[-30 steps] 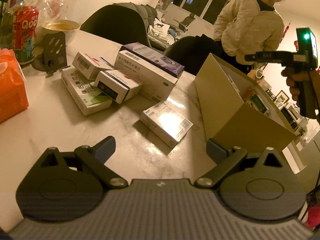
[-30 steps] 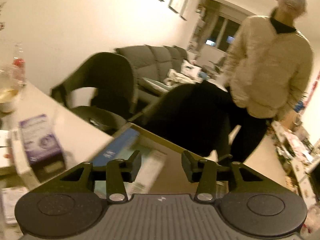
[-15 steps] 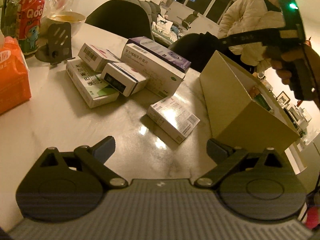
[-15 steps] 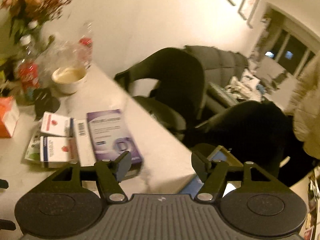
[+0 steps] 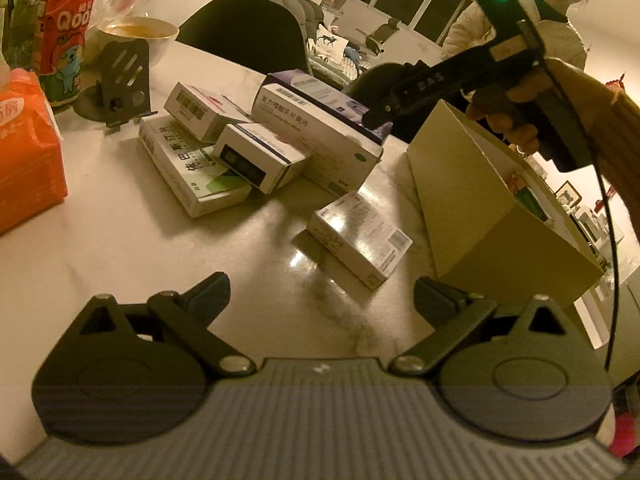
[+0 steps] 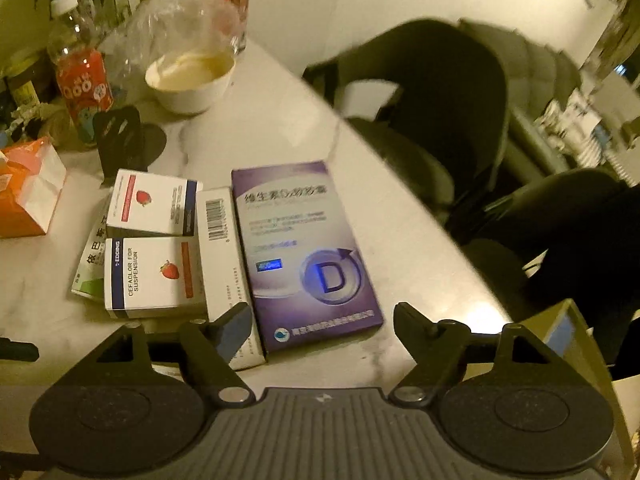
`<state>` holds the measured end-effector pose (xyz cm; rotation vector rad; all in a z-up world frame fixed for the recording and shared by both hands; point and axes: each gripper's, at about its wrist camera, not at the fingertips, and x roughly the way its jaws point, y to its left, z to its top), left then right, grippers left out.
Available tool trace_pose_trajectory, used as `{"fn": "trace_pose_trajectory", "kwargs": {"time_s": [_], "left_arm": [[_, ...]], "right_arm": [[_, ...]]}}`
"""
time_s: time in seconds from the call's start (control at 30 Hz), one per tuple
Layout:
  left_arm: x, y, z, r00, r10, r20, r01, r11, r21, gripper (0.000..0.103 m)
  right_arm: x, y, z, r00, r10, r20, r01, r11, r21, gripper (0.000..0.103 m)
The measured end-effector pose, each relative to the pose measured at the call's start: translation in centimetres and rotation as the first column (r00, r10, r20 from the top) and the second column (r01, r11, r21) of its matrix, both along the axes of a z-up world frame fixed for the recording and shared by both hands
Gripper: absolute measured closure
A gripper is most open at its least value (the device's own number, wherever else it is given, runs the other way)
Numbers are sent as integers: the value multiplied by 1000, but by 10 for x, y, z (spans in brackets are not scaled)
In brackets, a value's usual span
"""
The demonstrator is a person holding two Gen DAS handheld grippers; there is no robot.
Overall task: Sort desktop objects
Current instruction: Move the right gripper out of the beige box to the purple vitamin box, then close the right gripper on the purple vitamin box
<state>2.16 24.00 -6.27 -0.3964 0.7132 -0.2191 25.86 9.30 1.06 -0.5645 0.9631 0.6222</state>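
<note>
In the right wrist view my right gripper (image 6: 324, 320) hangs tilted down over the pile of medicine boxes, its jaws opening. The purple box with a big D (image 6: 304, 248) lies below between the fingers, untouched. Left of it lie a long white box (image 6: 224, 264), two strawberry-marked boxes (image 6: 154, 276) (image 6: 152, 208) and a green-and-white box (image 6: 90, 264). My left gripper (image 5: 322, 296) rests open near the table's front, nothing in it; a small white box (image 5: 360, 236) lies just ahead. The open cardboard box (image 5: 500, 208) stands to the right. The right gripper (image 5: 378, 114) shows above the purple box (image 5: 320, 92).
A white bowl (image 6: 188, 76), a red drink bottle (image 6: 84, 88), a black phone stand (image 6: 120, 140) and an orange tissue pack (image 6: 28, 188) crowd the table's far left. Dark chairs (image 6: 432, 92) line the far edge. A person in a pale jacket (image 5: 560, 28) stands behind.
My right gripper swung left from above the cardboard box to over the pile of medicine boxes, tipped downward, and its jaws widened. The left gripper stayed put.
</note>
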Motion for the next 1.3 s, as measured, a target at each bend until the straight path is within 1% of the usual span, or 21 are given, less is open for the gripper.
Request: {"fn": "trace_pose_trajectory", "kwargs": {"time_s": [0.13, 0.2, 0.27, 0.4, 0.6, 0.7, 0.73, 0.87, 0.93, 1.07, 1.1, 1.13, 1.17, 1.2, 1.23, 1.3], "left_arm": [[2, 4, -2, 1000, 6, -6, -6, 1000, -4, 3], [4, 5, -2, 1000, 6, -8, -6, 1000, -6, 3], [5, 5, -2, 1000, 4, -9, -4, 1000, -7, 3], [8, 5, -3, 1000, 1, -11, -1, 1000, -8, 3], [11, 5, -5, 1000, 0, -18, 0, 1000, -10, 3], [12, 3, -4, 1000, -3, -17, 3, 1000, -11, 3], [13, 2, -3, 1000, -4, -16, 4, 1000, -11, 3], [11, 0, 0, 1000, -10, -7, 10, 1000, -8, 3], [10, -1, 1, 1000, -11, -3, 11, 1000, -8, 3], [7, -1, 3, 1000, -7, 3, 7, 1000, -5, 3], [6, 0, 4, 1000, -7, 6, 7, 1000, -6, 3], [5, 0, 4, 1000, -6, 8, 6, 1000, -6, 3], [4, -1, 4, 1000, -6, 9, 6, 1000, -8, 3], [4, -1, 5, 1000, -5, 9, 5, 1000, -10, 3], [4, -2, 5, 1000, -5, 10, 5, 1000, -13, 3], [3, -4, 7, 1000, -12, 17, 12, 1000, -10, 3]], "right_arm": [[9, 7, -11, 999, 12, -46, -13, 999, -30, 20], [13, 8, -14, 998, 12, -55, -13, 999, -29, 15], [18, 7, -15, 998, 6, -66, -7, 1000, -22, 13], [30, 2, -19, 995, -9, -102, 9, 1000, -3, 4], [48, -16, -29, 977, -54, -208, 78, 991, 108, 4], [52, -26, -30, 961, -66, -269, 115, 978, 173, 13], [51, -28, -30, 960, -71, -270, 123, 976, 179, 13], [46, -27, -28, 956, -102, -276, 154, 973, 174, 15], [43, -26, -27, 947, -128, -293, 181, 971, 159, 16], [33, -24, -24, 939, -148, -310, 197, 971, 135, 20], [30, -24, -20, 940, -154, -305, 201, 971, 132, 25], [28, -26, -16, 941, -160, -298, 206, 970, 131, 40], [27, -28, -12, 944, -163, -285, 206, 970, 127, 48], [26, -30, -7, 948, -166, -271, 205, 971, 123, 60], [26, -32, -2, 952, -169, -257, 204, 972, 118, 64], [24, -31, -2, 953, -178, -243, 208, 973, 102, 61]]}}
